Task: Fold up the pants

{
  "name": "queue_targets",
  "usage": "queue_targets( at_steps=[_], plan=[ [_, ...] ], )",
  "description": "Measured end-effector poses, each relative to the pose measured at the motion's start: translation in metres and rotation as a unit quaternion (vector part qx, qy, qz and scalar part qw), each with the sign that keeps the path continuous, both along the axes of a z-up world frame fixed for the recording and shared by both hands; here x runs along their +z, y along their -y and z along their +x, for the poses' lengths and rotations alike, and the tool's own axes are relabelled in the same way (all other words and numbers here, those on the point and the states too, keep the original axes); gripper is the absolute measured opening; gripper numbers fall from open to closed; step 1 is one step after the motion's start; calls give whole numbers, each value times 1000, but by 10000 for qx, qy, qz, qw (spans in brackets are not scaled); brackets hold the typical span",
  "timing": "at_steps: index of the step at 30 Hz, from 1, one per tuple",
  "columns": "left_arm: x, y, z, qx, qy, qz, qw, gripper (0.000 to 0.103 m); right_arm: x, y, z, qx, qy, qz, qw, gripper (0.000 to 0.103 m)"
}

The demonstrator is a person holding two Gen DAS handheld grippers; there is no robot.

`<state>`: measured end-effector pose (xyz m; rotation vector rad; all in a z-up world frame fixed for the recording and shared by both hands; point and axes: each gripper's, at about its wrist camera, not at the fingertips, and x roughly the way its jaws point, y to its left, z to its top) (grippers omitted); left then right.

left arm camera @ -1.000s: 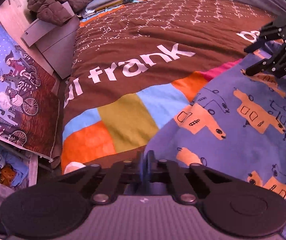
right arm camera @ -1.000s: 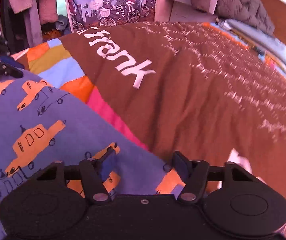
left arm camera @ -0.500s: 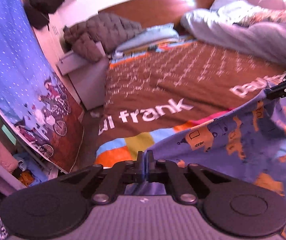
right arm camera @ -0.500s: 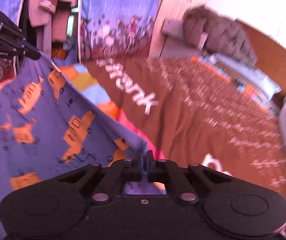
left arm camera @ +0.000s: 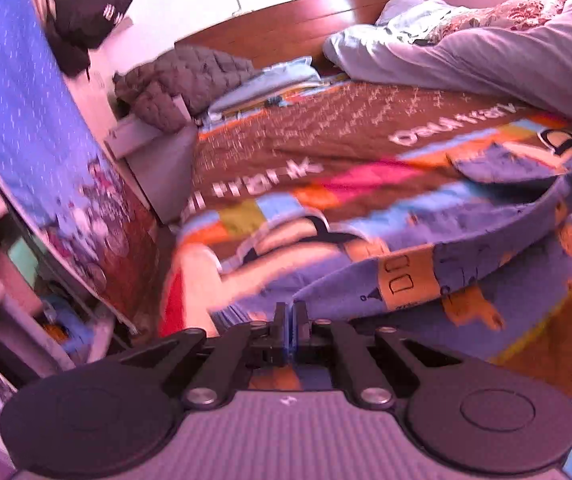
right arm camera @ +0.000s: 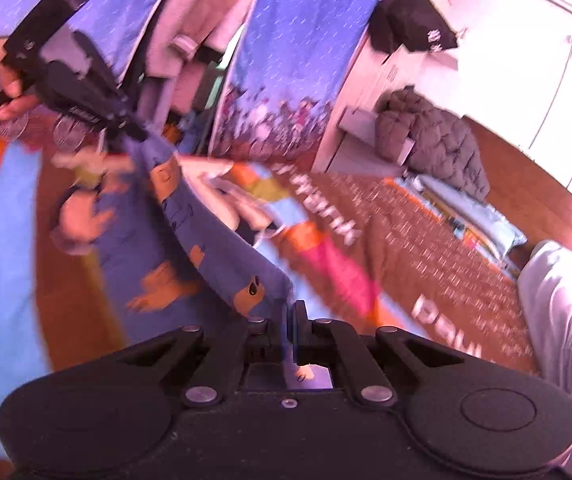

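Purple pants [left arm camera: 466, 264] with orange cars now hang stretched between both tools above the brown bedspread [left arm camera: 326, 128], lifted off it. Left gripper [left arm camera: 289, 320] and right gripper [right arm camera: 290, 320] are each clamped tight on an edge, the right having just closed; the fold can begin.

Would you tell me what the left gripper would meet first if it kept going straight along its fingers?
Probably the brown bedspread: the left gripper, shut on the pants, points across it toward the headboard; depth is unclear.
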<state>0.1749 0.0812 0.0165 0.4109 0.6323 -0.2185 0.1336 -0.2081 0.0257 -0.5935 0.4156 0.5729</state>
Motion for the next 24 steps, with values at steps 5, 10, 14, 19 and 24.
queue_targets(
  at_steps=[5,10,14,19,24],
  plan=[
    [-25,6,-2,0,-262,294,9992,1,-42,-18,-24,-320,-317,-168,9988,1],
    [-19,10,-8,-211,-4,558,9982,1,-51,-28,-27,-523,-223,-269,9980,1],
    [-15,6,-8,-115,115,382,9991,1,-45,-27,-28,-753,87,-200,9969,1],
    [-11,12,-8,-223,307,524,9979,1,-46,-28,-19,-963,448,-300,9939,1],
    [-42,26,-22,-1158,-155,1680,9788,6,-55,-32,-22,-735,392,-612,9946,1]
  ],
)
